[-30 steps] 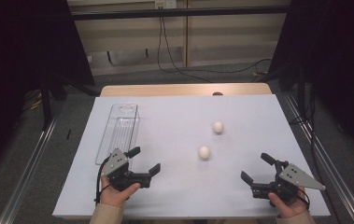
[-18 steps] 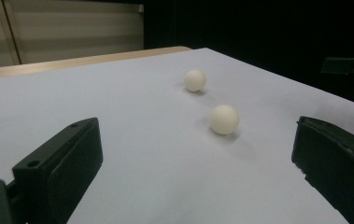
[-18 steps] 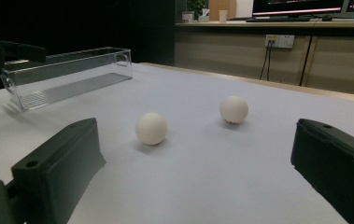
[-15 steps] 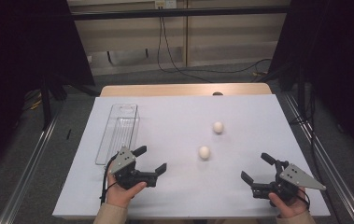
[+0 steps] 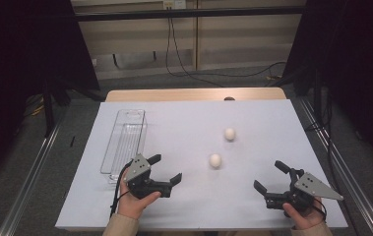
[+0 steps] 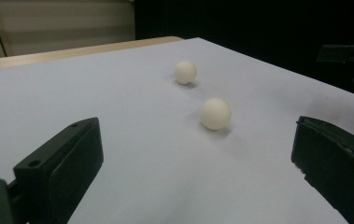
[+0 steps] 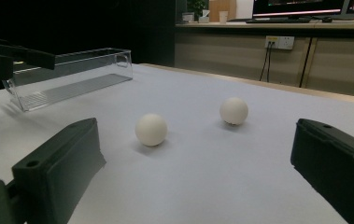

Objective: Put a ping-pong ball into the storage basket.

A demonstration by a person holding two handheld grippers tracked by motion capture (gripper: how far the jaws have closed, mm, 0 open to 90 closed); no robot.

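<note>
High view: the left gripper (image 5: 165, 169) sits near the table's front edge, jaws spread wide and empty, angled at the nearer small white egg-shaped ball (image 5: 215, 161). The second white ball (image 5: 230, 133) lies just beyond it. The right gripper (image 5: 270, 176) is wide open too, holding nothing. A clear plastic rectangular tray (image 5: 124, 140) lies at the left.

Left gripper view: nearer ball (image 6: 215, 113) ahead between the jaws, untouched.

Right gripper view: both balls apart from each other, tray (image 7: 72, 77) looks empty, I think.

A white sheet (image 5: 184, 123) covers the counter (image 5: 194, 94). On it lie two balls, near (image 5: 215, 160) and far (image 5: 230, 133), well apart from a clear tray (image 5: 125, 142) at its left.
</note>
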